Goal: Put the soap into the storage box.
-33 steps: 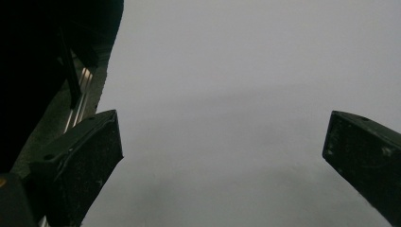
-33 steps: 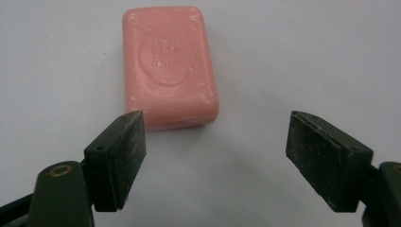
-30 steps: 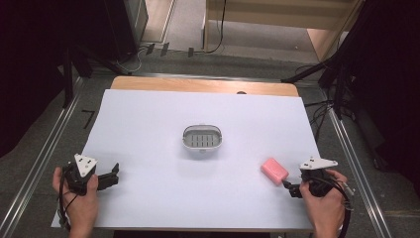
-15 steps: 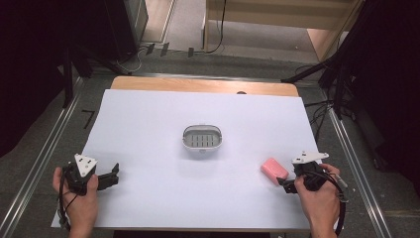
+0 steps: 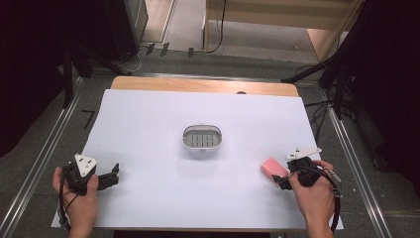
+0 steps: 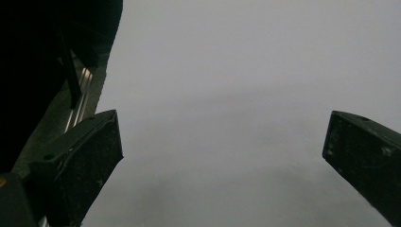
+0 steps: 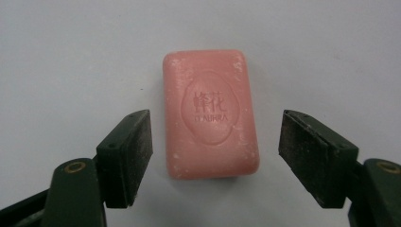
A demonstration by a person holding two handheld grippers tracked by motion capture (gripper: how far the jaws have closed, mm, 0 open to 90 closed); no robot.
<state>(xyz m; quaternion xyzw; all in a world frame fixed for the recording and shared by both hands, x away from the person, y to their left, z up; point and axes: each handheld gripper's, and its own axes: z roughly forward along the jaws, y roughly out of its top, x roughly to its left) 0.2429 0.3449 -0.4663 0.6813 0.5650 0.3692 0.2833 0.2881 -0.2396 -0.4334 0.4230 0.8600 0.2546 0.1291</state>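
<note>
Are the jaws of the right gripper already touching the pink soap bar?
Apart. In the right gripper view, the soap bar lies between the jaws of the right gripper, with white table visible on both sides of it.

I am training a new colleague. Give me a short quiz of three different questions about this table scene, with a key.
1. True or false: the right gripper already presses on the pink soap.
2. Which thing stands near the middle of the table? A) a cup B) a soap dish C) a sponge
3. What lies between the jaws of the left gripper?

Key:
1. False. The jaws have just been closing, with the soap between them, but gaps remain on both sides.
2. B
3. Nothing, just bare table.
</note>
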